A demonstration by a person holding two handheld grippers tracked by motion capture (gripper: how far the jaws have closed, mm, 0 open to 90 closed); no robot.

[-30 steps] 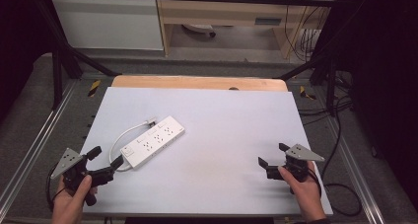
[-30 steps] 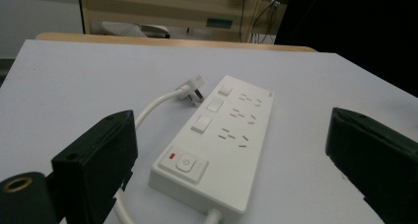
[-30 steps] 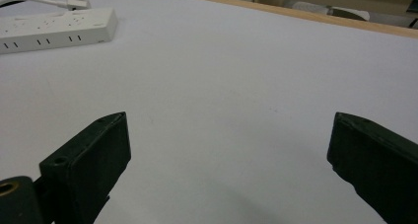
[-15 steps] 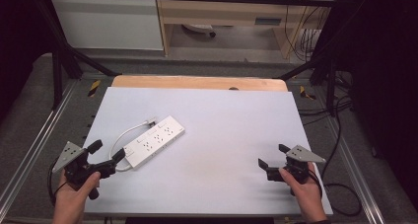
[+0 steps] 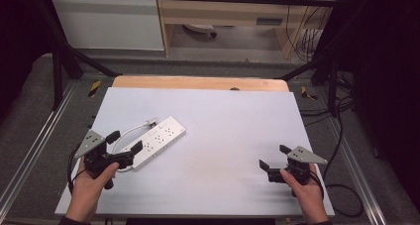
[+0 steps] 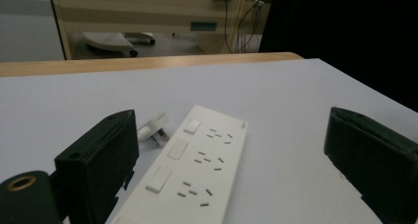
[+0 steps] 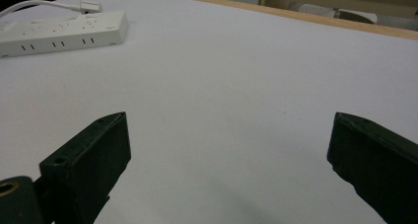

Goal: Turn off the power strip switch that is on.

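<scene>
Your left gripper (image 5: 121,146) is spread wide at the near end of the power strip (image 5: 156,141), which lies flat on the left half of the white surface (image 5: 223,131), its cord (image 5: 130,132) looped behind. To grip it well, straddle the strip's narrow width, stay level, and close on the long edges, clear of the cord. Your left hand (image 5: 91,178) sits low and angled toward the strip. Your right gripper (image 5: 275,158) waits released, well apart.

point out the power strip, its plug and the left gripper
power strip (image 5: 157,140), high view, middle of its top face
plug (image 6: 154,127), left gripper view, its white body
left gripper (image 5: 125,141), high view, midway between its fingertips
</scene>
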